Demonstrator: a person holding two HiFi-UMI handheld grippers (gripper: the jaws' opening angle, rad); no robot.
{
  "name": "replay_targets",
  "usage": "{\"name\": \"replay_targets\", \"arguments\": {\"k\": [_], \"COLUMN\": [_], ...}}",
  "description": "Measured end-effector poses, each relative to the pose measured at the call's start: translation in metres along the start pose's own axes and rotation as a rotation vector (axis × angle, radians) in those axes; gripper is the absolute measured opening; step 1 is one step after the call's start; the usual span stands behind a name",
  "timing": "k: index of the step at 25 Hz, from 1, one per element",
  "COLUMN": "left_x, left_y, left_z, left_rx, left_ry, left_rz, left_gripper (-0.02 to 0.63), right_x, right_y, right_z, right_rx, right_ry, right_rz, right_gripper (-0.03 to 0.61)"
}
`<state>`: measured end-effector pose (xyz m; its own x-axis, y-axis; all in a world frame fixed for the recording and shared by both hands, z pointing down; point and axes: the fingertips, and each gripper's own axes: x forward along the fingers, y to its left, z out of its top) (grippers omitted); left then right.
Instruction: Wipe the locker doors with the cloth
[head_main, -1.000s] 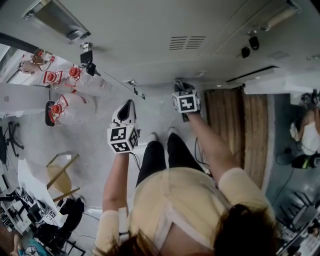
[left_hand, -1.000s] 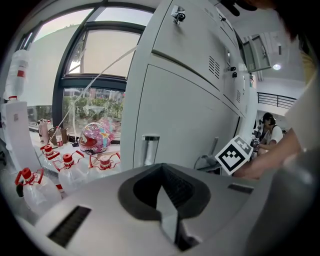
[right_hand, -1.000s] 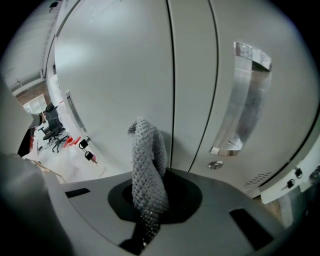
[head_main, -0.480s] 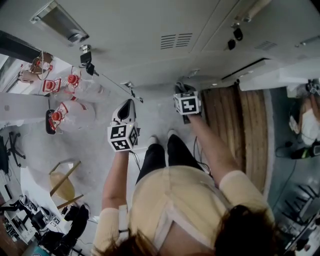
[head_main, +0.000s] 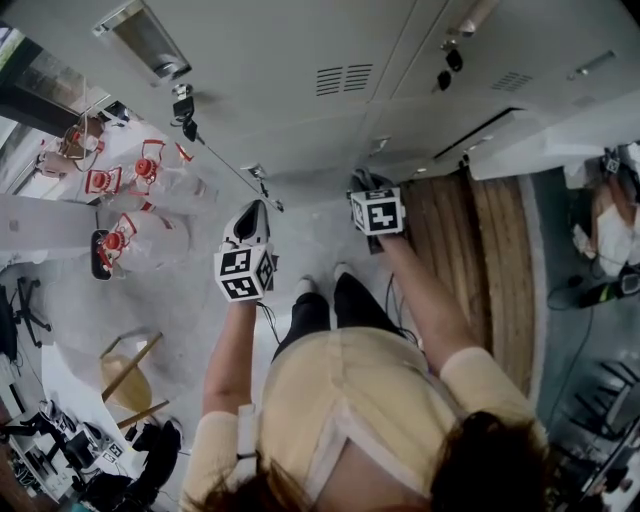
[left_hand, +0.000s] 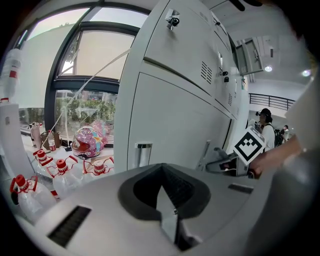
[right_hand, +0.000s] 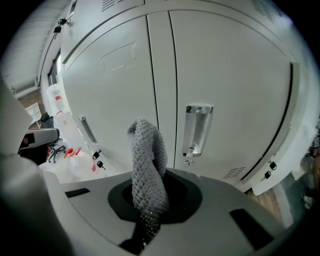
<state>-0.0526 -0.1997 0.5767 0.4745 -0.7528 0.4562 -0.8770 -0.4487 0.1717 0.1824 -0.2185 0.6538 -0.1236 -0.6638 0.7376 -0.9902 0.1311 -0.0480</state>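
Edging slightly rightward, my right tongs are gripping the grey cloth near the locker doors; my left tongs are staying closed, empty.

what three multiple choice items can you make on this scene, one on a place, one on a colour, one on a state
1. Where do the red-capped bottles stand?
A. on the floor, left of the lockers
B. on top of the lockers
C. between the person's feet

2. What colour is the cloth?
A. red
B. grey
C. yellow

3. How is the left gripper?
A. shut on the cloth
B. wide open
C. shut and empty

Key:
1 A, they sit on the floor by the window.
2 B, it is a grey knit held in the right gripper.
3 C, its jaws meet with nothing between them.
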Motion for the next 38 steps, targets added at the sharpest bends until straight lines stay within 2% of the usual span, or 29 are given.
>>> {"name": "replay_targets", "arguments": {"k": [9,23,38], "left_x": [-0.010,-0.033,-0.059], "left_y": [0.003,0.006,-0.005], "left_z": [-0.003,0.007,0.025], "left_rx": [-0.026,-0.035,-0.015], "left_ry": [-0.005,-0.027,-0.027], "left_rz": [0.008,0.020,-0.001], "left_gripper": [0.002,0.002,0.002], "right_x": [-0.032,-0.088,-0.137], "right_y": [-0.003,0.017,0.036], "right_z": [0.003,0.035,0.046], "right_rx": [-0.002,-0.001,0.038], "right_ry": [-0.021,-0.139,-0.208], "right_rz": [-0.021,0.052,0.131], "right_gripper": [0.012,0.012,0.012]}}
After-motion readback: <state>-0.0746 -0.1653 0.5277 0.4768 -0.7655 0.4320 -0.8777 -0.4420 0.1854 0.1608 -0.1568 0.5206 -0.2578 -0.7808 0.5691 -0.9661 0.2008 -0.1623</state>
